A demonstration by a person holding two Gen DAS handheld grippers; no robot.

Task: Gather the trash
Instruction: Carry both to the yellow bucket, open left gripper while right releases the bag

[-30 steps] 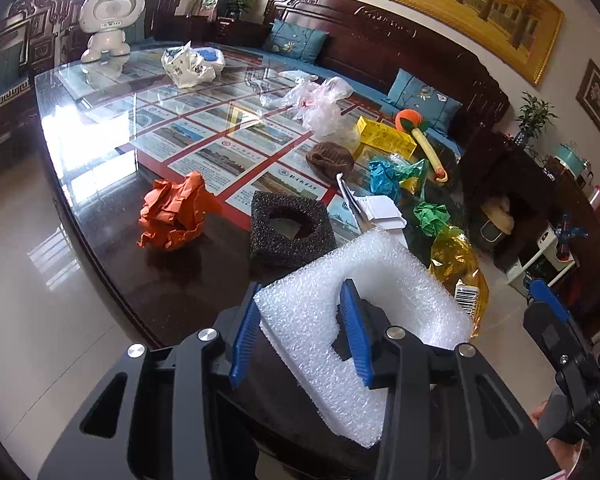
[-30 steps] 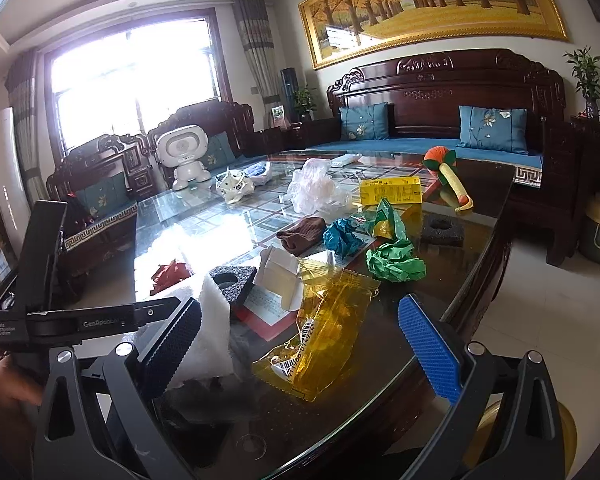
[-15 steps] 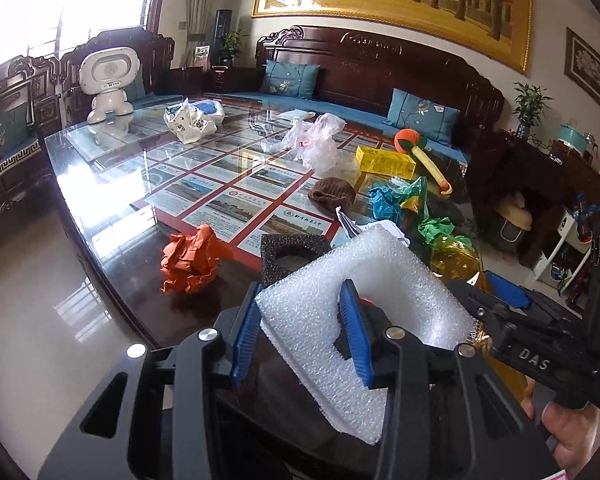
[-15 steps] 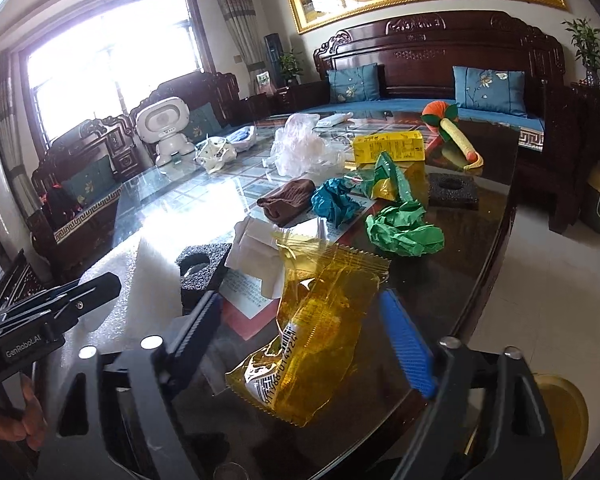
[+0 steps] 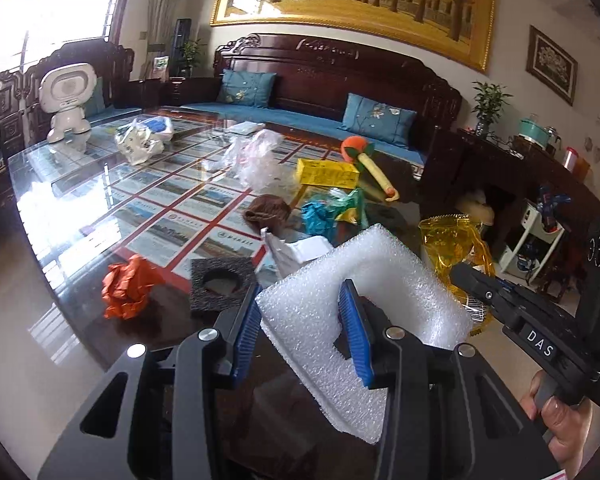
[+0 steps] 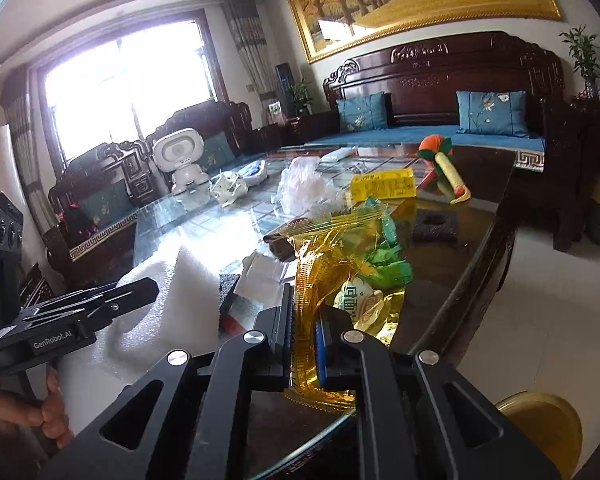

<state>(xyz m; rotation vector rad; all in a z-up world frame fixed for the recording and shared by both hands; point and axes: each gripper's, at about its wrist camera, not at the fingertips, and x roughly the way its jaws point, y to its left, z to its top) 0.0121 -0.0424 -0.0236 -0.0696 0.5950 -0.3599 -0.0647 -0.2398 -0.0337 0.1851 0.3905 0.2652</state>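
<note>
My left gripper [image 5: 302, 332] is shut on a white foam block [image 5: 364, 296], one blue pad on its outer edge and one inside its cut-out, and holds it above the near table edge. My right gripper [image 6: 304, 344] is shut on a yellow see-through wrapper [image 6: 340, 268], which stands lifted off the glass. In the left wrist view that wrapper [image 5: 456, 248] hangs ahead of the right gripper's body at the right. An orange paper ball [image 5: 128, 286], a black foam square [image 5: 220, 282], white paper [image 5: 296, 250] and teal and green crumpled wrappers [image 5: 332, 212] lie on the table.
The glass-topped dark table [image 5: 100, 200] also carries a brown cloth [image 5: 266, 212], a yellow box [image 5: 326, 172], a clear plastic bag [image 5: 256, 160], a toy hammer [image 5: 370, 164] and a white robot toy [image 5: 68, 100]. A sofa stands behind. A yellow bin [image 6: 540, 432] sits on the floor at right.
My right gripper has moved in on the yellow wrapper, shut on it and lifted it. My left gripper has risen a little with the foam block in it.
</note>
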